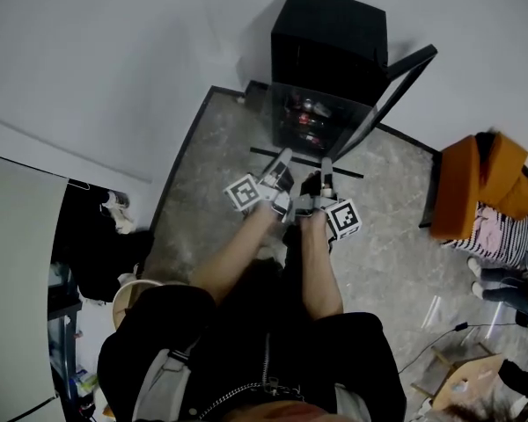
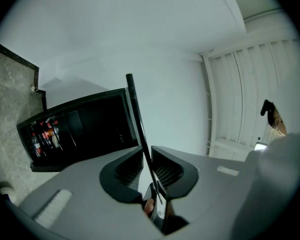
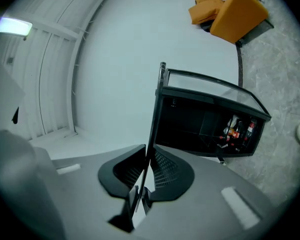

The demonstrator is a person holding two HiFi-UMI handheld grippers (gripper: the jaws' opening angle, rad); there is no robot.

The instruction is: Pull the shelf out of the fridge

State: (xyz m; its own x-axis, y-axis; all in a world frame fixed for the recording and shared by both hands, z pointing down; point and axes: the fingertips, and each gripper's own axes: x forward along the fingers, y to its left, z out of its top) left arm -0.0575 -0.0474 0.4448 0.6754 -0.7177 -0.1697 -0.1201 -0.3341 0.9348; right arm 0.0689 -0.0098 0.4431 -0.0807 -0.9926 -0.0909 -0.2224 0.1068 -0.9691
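The small black fridge [image 1: 330, 55] stands against the wall with its glass door [image 1: 396, 95] swung open to the right; bottles [image 1: 310, 117] show inside. The shelf [image 1: 306, 162], a thin dark-rimmed pane, is outside the fridge and held level in the air in front of it. My left gripper [image 1: 282, 167] and right gripper [image 1: 325, 176] are both shut on its near edge. In the left gripper view the shelf [image 2: 140, 129] runs edge-on between the closed jaws of that gripper [image 2: 149, 166]. In the right gripper view the shelf [image 3: 154, 124] does likewise in that gripper [image 3: 147, 166], with the fridge [image 3: 205, 126] beyond.
An orange seat [image 1: 473, 183] stands at the right with a person in striped clothing [image 1: 502, 236] beside it. A round stool [image 1: 132, 299] and dark hanging clothes [image 1: 97, 249] are at the left. The fridge stands on grey stone flooring [image 1: 220, 174] with a dark border.
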